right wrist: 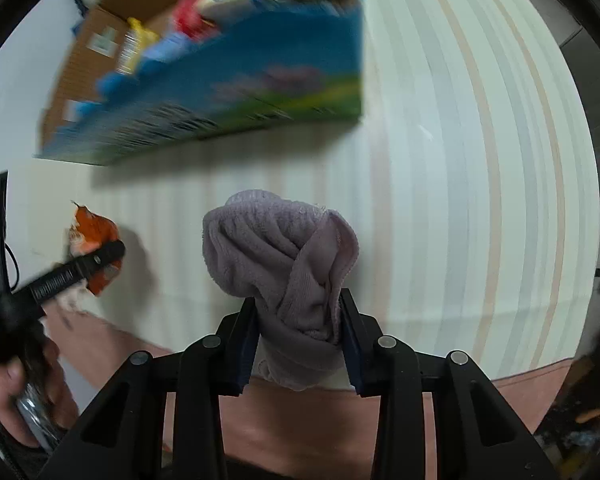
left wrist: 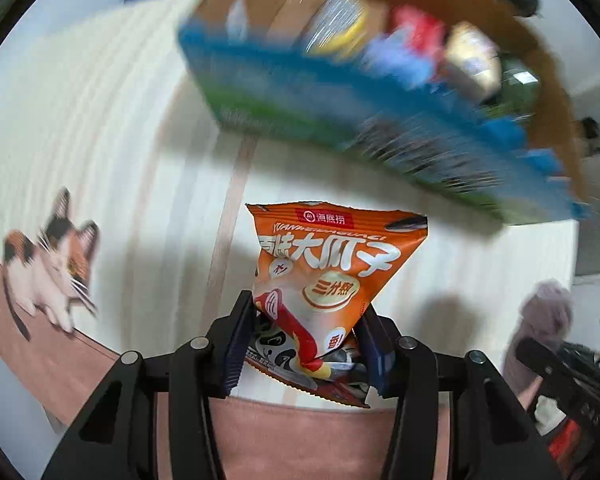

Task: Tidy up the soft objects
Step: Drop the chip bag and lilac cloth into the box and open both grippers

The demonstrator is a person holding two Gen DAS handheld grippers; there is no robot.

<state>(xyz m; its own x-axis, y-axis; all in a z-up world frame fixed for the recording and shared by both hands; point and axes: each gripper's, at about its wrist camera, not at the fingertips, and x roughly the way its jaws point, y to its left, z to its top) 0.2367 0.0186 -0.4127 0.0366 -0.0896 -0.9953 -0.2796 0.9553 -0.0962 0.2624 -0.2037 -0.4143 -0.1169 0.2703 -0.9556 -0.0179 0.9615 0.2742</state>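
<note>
Between the jaws of the left hand-held gripper (left wrist: 306, 344) we have an orange snack packet (left wrist: 324, 276), pinched at its lower end and lifted clear of the striped table (left wrist: 112, 160). Our right hand-held gripper (right wrist: 298, 340) is closed on a bunched lilac towel (right wrist: 284, 256), which also hangs free above the table. To the left, near the table's edge, a plush cat (left wrist: 50, 264) lies unclaimed. Farther off, toward the far edge, stands the blue cardboard box (left wrist: 340, 120), open on top and already holding several blurred packets. We judge this to be the carrying step: both items are picked and need bringing over the box's rim. Next we must raise them above its near wall before loosening either grip.
</note>
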